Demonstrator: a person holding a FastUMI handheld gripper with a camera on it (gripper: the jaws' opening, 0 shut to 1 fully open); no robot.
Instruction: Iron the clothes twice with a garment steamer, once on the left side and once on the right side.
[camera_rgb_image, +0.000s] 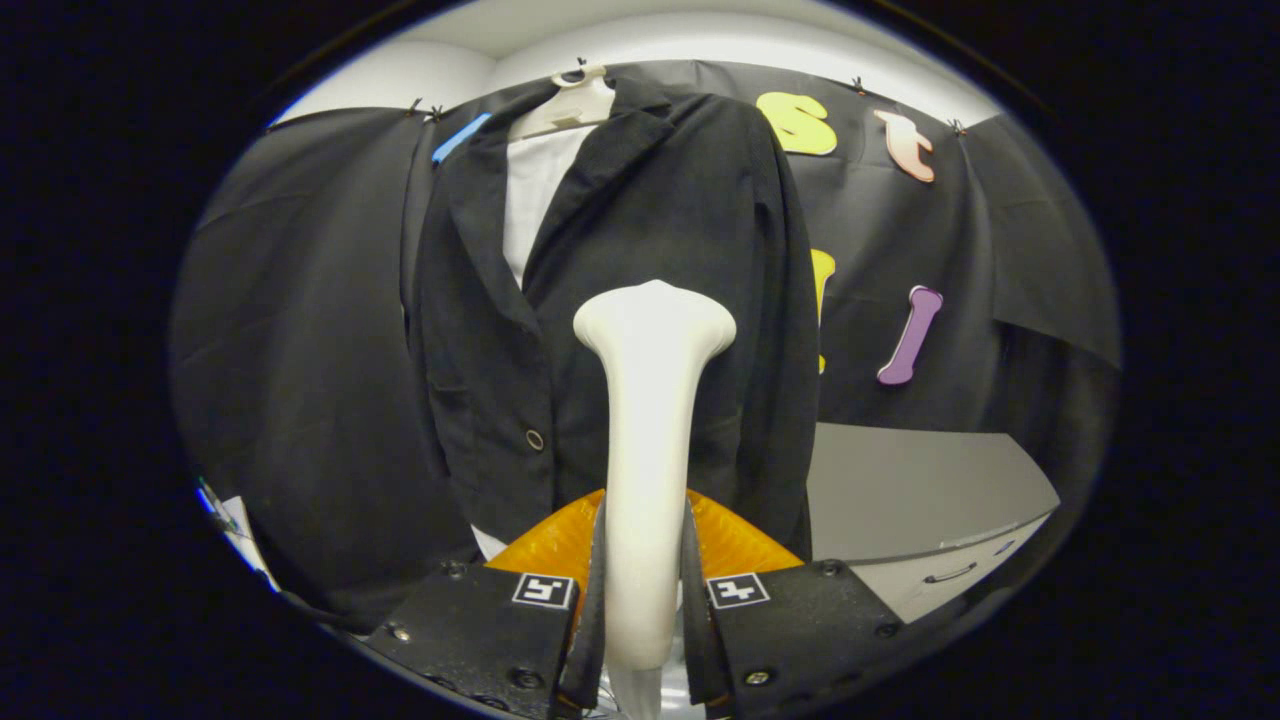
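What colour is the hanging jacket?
Black jacket, clearest in the gripper view, beyond the fingers.

Even, soft overhead light, no hard shadows. Steamer (650, 440) clamped in the claw (645, 600) is bright, near blown out on its flared head, surface detail lost. Black jacket (640, 250) goes underexposed; folds barely read. Strong fisheye bend: desk (920, 480) edge and wall curve near the rim. Centre sharp, periphery soft, slight blue fringing.

Legible markings: none showing.
Two square coded tags (545, 590) are sitting on the tool's (645, 590) fingers, carrying no readable text.
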